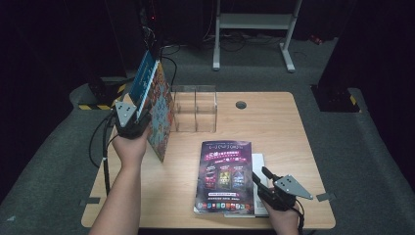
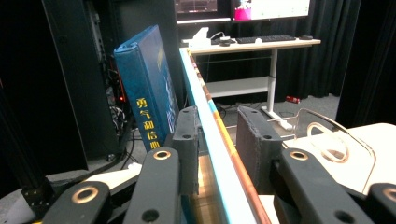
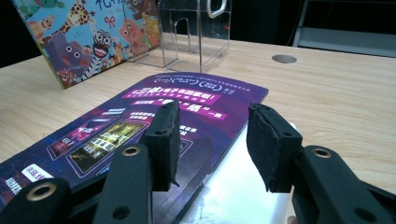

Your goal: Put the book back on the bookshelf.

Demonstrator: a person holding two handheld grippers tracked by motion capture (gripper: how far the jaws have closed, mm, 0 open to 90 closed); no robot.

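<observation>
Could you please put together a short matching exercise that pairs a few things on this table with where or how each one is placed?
Things:
1. picture book
2. purple magazine
3. clear organizer
4. blue book

Places or states:
A. lying flat on the table's near side, by the right gripper
B. standing at the table's far edge, transparent, with compartments
C. upright on its edge, between the left gripper's pads
D. leaning just behind the upright book, spine showing yellow characters

Pairs: 1-C, 2-A, 3-B, 4-D
</observation>
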